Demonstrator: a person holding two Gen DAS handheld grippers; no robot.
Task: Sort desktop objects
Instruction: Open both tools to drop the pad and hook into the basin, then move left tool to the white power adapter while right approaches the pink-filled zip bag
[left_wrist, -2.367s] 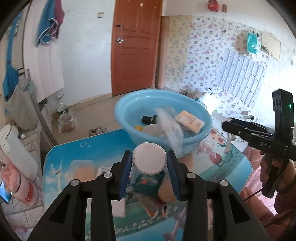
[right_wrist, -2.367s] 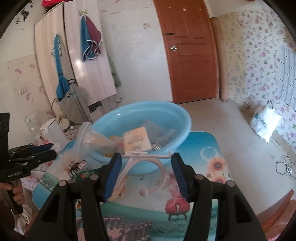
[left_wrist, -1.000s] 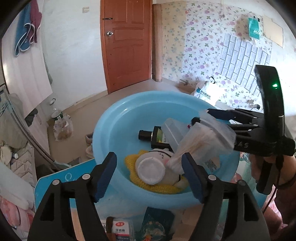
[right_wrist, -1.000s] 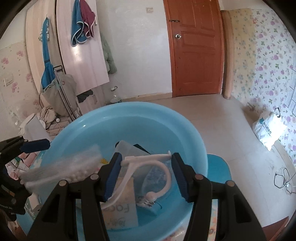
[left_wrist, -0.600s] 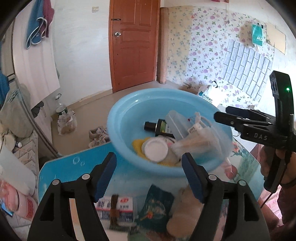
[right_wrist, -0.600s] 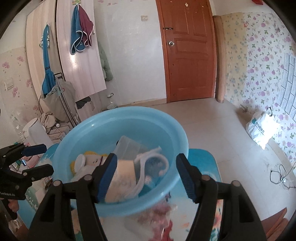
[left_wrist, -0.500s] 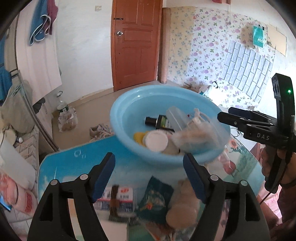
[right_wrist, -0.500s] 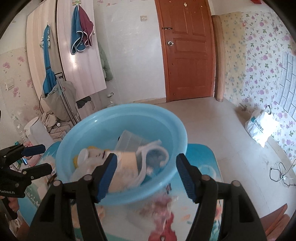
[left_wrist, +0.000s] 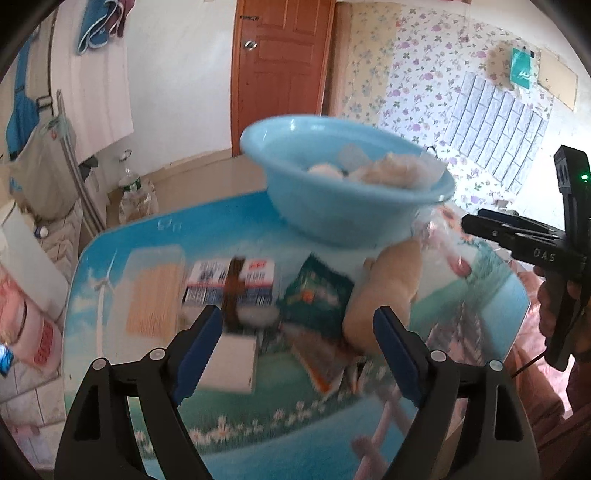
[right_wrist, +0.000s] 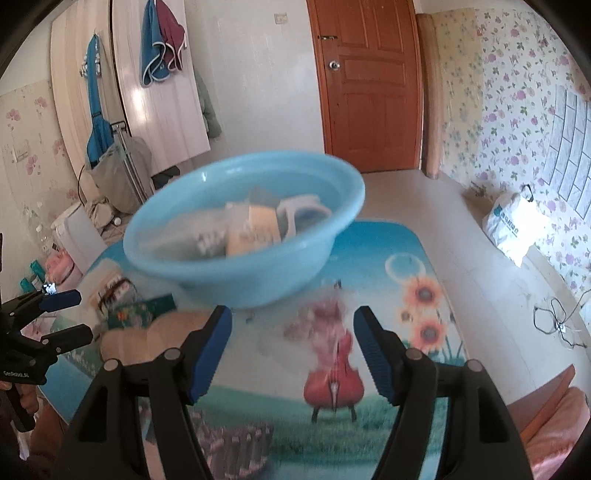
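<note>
Basin sitting at twelve o'clock, loose things lying before it

The basin (left_wrist: 343, 192) is standing on the table (left_wrist: 480, 295) at twelve o'clock, holding several items; a packet (left_wrist: 317, 295) is lying nearer, a box (left_wrist: 229, 282) at its nine o'clock, a soft toy (left_wrist: 384, 295) at three o'clock.

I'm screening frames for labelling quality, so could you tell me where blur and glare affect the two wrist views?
Left wrist view: the blue basin and the table items are motion-smeared, while the left gripper stays sharp; bright window light washes out the right wall. Right wrist view: the basin's contents are likewise smeared, the right gripper crisp; fisheye bends the door.
</note>
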